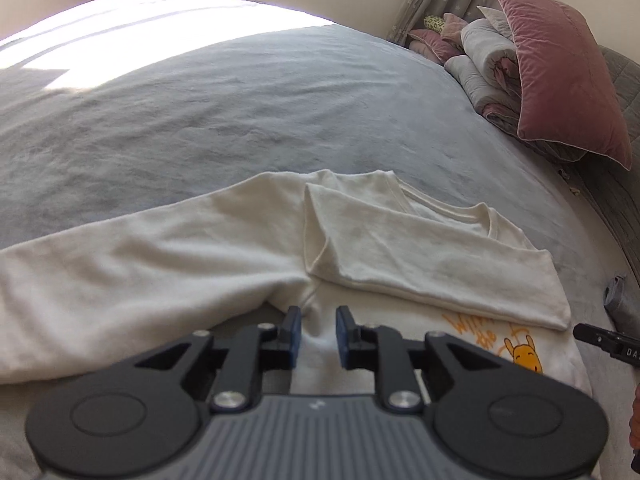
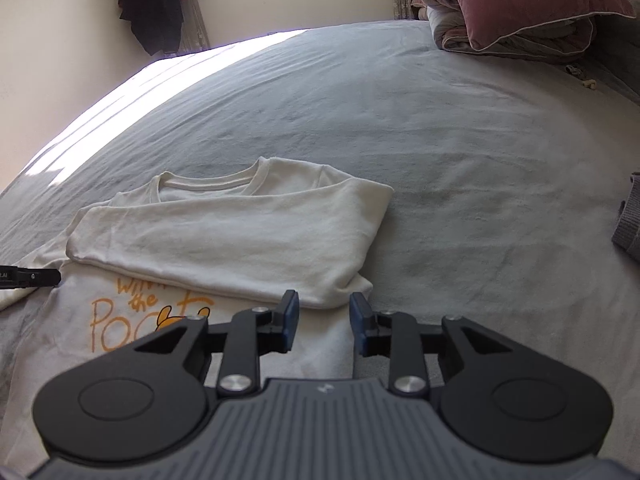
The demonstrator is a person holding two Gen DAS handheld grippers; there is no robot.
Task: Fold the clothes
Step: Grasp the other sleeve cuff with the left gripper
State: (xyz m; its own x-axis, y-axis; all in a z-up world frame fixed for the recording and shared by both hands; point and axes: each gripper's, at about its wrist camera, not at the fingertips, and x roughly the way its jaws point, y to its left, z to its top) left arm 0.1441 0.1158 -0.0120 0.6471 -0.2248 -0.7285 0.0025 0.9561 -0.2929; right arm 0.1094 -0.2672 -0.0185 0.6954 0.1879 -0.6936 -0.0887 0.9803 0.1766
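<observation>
Because the cream long-sleeved shirt [image 1: 280,248] is soft and only half folded, the main risk I judge from here is that a careless grab drags the sleeve already laid across the chest out of place, or bunches the body fabric and spoils the neat edges. The shirt lies flat, front up, on a grey bed cover [image 1: 200,112], near the person. One sleeve [image 2: 224,236] is folded across the chest, just above an orange cartoon print [image 2: 132,312]; the other sleeve [image 1: 120,264] stretches out sideways, unfolded. The left gripper [image 1: 318,334] hovers over the armpit of that outstretched sleeve, jaws slightly spread with fabric visible between them but not pinched. The right gripper [image 2: 324,320] hovers at the shirt's opposite side edge, jaws likewise parted and holding nothing. Pillows [image 1: 568,68] sit well apart at the bed's head.
</observation>
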